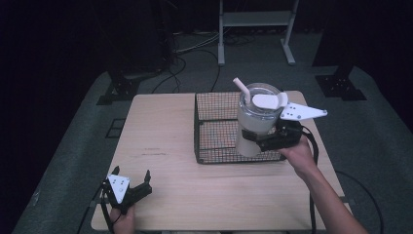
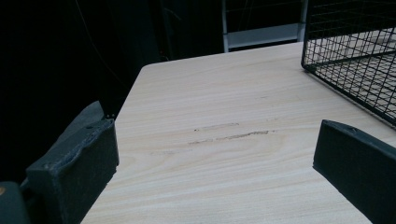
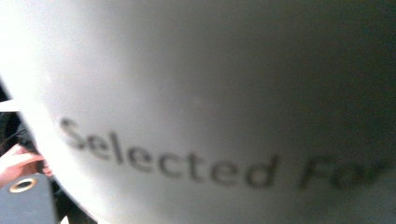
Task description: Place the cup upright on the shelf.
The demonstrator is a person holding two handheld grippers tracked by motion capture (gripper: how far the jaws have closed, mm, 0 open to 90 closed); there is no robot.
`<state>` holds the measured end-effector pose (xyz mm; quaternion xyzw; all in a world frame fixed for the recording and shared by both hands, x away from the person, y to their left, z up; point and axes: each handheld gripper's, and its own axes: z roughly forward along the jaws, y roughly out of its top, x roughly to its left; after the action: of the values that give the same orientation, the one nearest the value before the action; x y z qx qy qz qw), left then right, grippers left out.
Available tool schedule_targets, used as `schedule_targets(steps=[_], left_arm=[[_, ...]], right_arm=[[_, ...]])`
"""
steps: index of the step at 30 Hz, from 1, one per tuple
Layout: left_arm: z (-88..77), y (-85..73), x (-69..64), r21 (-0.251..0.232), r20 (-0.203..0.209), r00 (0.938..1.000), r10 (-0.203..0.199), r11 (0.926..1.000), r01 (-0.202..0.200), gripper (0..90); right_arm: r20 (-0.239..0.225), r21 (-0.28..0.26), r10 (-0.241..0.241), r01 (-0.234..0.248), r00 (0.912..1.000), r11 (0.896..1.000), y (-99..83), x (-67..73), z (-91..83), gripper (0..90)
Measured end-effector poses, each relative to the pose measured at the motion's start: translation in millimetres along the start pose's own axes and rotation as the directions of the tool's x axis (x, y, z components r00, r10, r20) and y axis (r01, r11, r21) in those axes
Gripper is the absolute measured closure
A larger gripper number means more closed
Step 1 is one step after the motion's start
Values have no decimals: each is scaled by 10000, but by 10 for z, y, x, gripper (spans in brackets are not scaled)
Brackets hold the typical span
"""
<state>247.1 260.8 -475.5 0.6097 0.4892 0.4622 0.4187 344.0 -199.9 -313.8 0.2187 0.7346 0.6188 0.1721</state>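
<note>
A cream tumbler (image 1: 253, 122) with a clear lid and a pale straw (image 1: 242, 90) stands upright at the front right corner of a black wire basket (image 1: 207, 114). My right gripper (image 1: 256, 140) is shut on the tumbler's lower half from the right. I cannot tell whether its base rests on the mesh. In the right gripper view the tumbler wall (image 3: 210, 102) sits very close, blurred, with the print "Selected For". My left gripper (image 1: 131, 172) rests open at the table's front left corner, nothing between its jaws. Bare wood lies ahead of my left gripper (image 2: 215, 128).
The wooden table (image 1: 160, 136) has bare room left of the basket, with a faint scuff (image 2: 229, 136) on it. The basket's corner (image 2: 355, 56) rises at the right in the left gripper view. Dark floor, cables and stand legs (image 1: 221, 53) lie beyond the far edge.
</note>
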Motion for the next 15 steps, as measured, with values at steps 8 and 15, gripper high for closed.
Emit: schedule_targets(steps=[8, 15], left_arm=[[-3, 0, 6, -37, -29, 10000, 6, 10000, -6, 0], [-9, 0, 15, 18, -54, 10000, 20, 10000, -20, 0]], right_arm=[[147, 54, -44, 43, 9999, 10000, 119, -152, 198, 76], [282, 206, -158, 152, 9995, 9997, 210, -268, 392, 75]])
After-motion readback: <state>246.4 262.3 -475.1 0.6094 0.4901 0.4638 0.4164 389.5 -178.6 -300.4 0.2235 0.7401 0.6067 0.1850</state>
